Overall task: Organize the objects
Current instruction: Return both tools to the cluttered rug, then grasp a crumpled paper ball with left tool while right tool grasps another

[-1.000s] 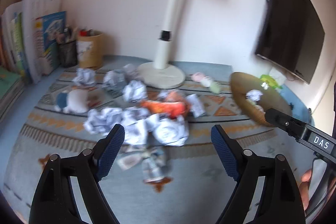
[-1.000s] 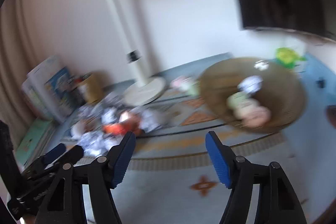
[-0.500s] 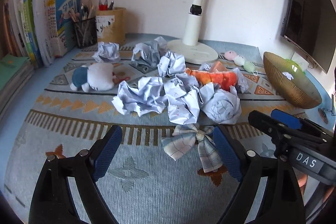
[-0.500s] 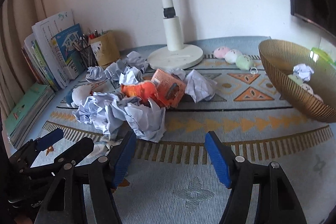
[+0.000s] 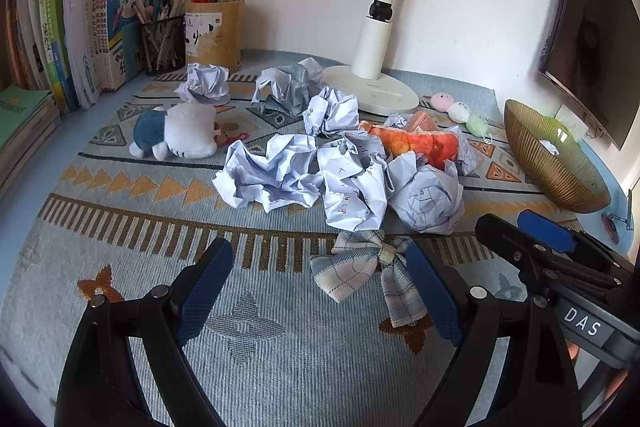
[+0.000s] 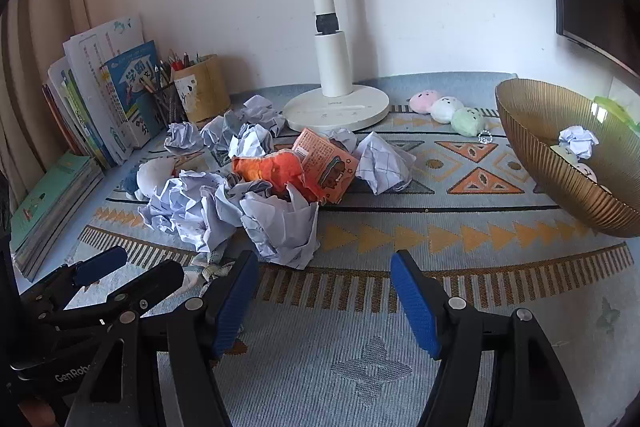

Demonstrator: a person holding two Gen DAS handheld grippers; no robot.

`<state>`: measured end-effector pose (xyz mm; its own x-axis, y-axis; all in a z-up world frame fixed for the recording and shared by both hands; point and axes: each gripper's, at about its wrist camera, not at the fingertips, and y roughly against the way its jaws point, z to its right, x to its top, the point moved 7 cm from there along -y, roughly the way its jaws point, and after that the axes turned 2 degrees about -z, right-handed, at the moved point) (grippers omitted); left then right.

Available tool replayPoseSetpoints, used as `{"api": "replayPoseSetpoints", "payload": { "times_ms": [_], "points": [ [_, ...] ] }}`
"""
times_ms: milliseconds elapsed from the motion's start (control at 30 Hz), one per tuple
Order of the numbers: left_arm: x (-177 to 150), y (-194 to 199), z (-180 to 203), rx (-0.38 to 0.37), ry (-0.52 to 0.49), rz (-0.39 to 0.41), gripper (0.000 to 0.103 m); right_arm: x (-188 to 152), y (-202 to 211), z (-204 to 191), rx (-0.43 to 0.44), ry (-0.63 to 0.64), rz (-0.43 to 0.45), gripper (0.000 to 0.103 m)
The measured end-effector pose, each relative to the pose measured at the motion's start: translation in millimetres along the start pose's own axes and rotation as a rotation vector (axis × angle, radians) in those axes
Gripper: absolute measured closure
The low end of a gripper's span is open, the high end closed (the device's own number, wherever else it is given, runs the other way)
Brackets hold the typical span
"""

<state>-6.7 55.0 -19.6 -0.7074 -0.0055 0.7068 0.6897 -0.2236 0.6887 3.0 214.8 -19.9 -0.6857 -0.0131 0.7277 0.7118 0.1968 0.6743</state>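
Comparing views, we see both left tongs [image 5: 320, 291] and right tongs [image 6: 324, 299] spread, empty; crumpled papers [image 5: 352, 187] at twelve o'clock; only the right view reveals paper inside the bowl [image 6: 532, 163].

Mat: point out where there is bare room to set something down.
Free: the near mat in front of the paper pile, and the strip between the pile and the gold bowl. Crowded: from the pile back to the lamp base.
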Motion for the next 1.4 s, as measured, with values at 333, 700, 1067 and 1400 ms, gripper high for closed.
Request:
{"api": "replayPoseSetpoints", "payload": {
  "times_ms": [333, 700, 1067, 1400],
  "points": [
    [0, 3, -1, -0.019, 0.01, 0.012, 0.015, 0, -2, -1, -0.004, 0.013, -0.001, 0.035],
    [2, 8, 0, -0.06, 0.023, 0.038, 0.016, 0, -1, -6, -0.011, 0.036, 0.009, 0.035],
    [3, 12, -1, -0.093, 0.041, 0.059, 0.016, 0, 0, -9, -0.006, 0.046, 0.012, 0.035],
    [9, 4, -15, -0.246, 0.132, -0.035, 0.022, 1, -7, -7, 0.065, 0.017, -0.045, 0.043]
  ]
}}
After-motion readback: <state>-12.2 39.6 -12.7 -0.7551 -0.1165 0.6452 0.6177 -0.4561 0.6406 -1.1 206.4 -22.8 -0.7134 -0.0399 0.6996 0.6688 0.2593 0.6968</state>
